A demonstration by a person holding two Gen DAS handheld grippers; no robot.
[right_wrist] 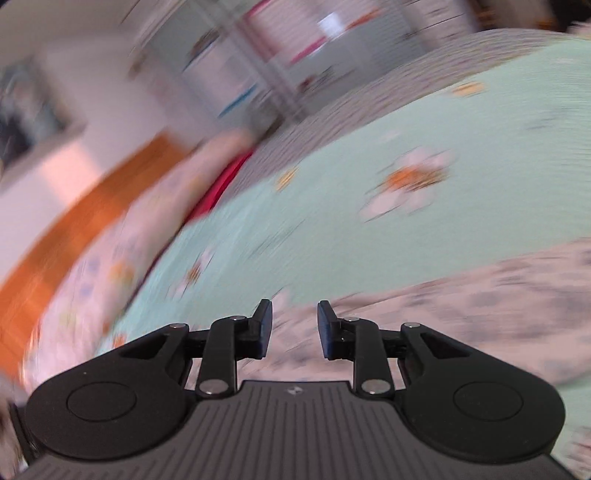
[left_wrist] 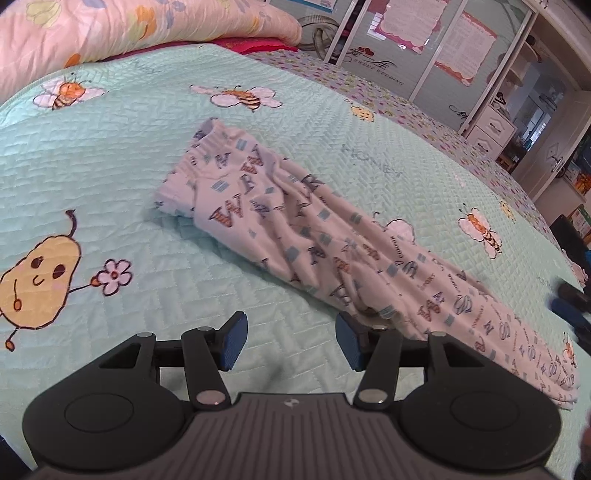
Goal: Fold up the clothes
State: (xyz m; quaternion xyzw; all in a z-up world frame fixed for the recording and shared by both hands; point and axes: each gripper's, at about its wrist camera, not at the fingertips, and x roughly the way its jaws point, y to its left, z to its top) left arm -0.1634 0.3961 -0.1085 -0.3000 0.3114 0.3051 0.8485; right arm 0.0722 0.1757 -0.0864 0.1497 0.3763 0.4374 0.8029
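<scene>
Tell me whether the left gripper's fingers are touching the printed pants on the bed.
Cannot tell. In the left wrist view the left gripper is open, and its right-hand pad overlaps the edge of the pants, but no contact or gap shows plainly.

The trousers [left_wrist: 332,240] are pale, printed with letters and small blue squares. They lie folded lengthwise in a rumpled strip on the bed [left_wrist: 110,177], waistband at the far end.

We see open green bedspread [left_wrist: 110,177] from nine to twelve o'clock of the left gripper [left_wrist: 291,341], while the letter-print trousers [left_wrist: 295,221] block one to three, pillow [left_wrist: 129,29] far beyond.
</scene>
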